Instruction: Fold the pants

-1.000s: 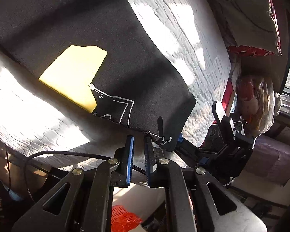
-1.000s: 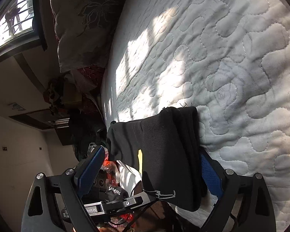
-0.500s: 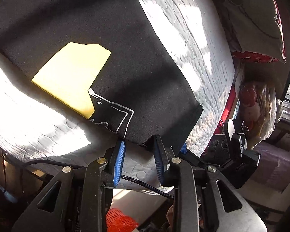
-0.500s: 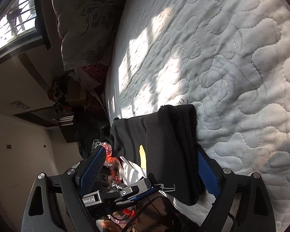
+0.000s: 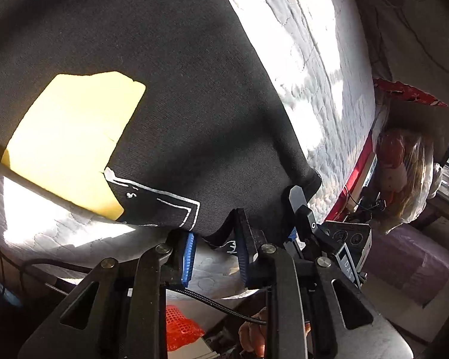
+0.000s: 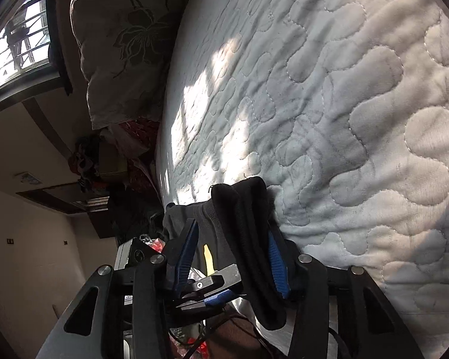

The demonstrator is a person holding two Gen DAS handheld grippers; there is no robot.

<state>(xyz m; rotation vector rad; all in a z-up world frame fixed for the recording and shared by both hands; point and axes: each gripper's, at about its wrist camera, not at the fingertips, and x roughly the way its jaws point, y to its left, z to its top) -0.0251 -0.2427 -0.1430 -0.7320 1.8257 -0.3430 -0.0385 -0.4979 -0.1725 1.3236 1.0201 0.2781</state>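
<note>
Black pants (image 5: 179, 104) with a yellow patch (image 5: 71, 137) and white print lie folded on the white quilted mattress (image 5: 299, 59). Their near hem overhangs the bed's edge. My left gripper (image 5: 215, 251) is under that hem, jaws closing, with the hem sagging between the blue pads and a gap still showing. At the hem's right corner the right gripper's black finger (image 5: 299, 209) lies on the cloth. In the right wrist view my right gripper (image 6: 231, 227) has its jaws closing on the thick bunched fold of the pants (image 6: 245, 203), pads against it. The left gripper (image 6: 212, 288) shows just beside it.
A flowered pillow (image 6: 119, 45) lies at the bed's head by a window (image 6: 15, 45). A bare stretch of mattress (image 6: 344, 119) lies beyond the pants. Below the bed edge are a braided cable (image 5: 209, 299), a red mesh item (image 5: 179, 326) and a plastic bag (image 5: 404, 173).
The left gripper went from shut to parted and moved in under the hem. The right jaws drew in from wide apart onto the bunched fold.
</note>
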